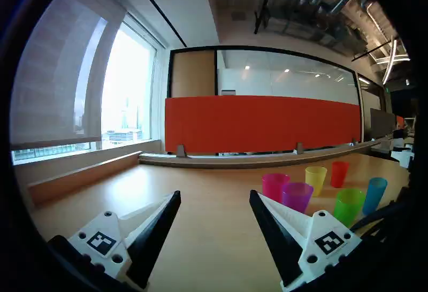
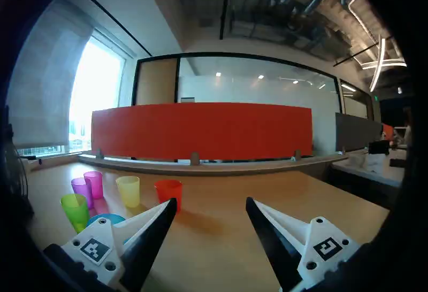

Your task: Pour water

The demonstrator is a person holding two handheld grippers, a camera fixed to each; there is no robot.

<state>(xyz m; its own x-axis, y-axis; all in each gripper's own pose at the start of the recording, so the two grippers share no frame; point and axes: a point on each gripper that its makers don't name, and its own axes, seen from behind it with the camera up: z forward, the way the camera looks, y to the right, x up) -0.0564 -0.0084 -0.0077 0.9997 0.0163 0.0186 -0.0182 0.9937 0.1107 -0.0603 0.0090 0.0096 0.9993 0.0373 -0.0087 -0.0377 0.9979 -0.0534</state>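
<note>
Left claw [image 1: 214,193]: fingers spread wide, nothing between them, held low over the wooden surface [image 1: 203,233].

Six plastic cups stand upright ahead and to the right of this claw, all clear of it.
- The purple cup [image 1: 297,196] is just past the right fingertip, with the pink cup [image 1: 275,186] close behind it.
- The yellow cup [image 1: 315,178] and the red cup [image 1: 339,173] are farther back.
- The green cup [image 1: 349,205] and the blue cup [image 1: 374,194] are off to the right.

Right claw [image 2: 210,200]: also wide open and empty, over the same surface. From here the cups sit ahead and to its left.
- The red cup is just beyond the left fingertip, and the yellow cup is left of that.
- The pink and purple cups are farther left.
- The green cup is nearest on that side.
- The blue cup is partly hidden behind the left finger.

Cannot tell whether any cup holds water.

An orange partition [image 1: 262,123] runs along the far edge of the surface, straight ahead of both claws. A bright window [image 1: 125,99] is to the left.
</note>
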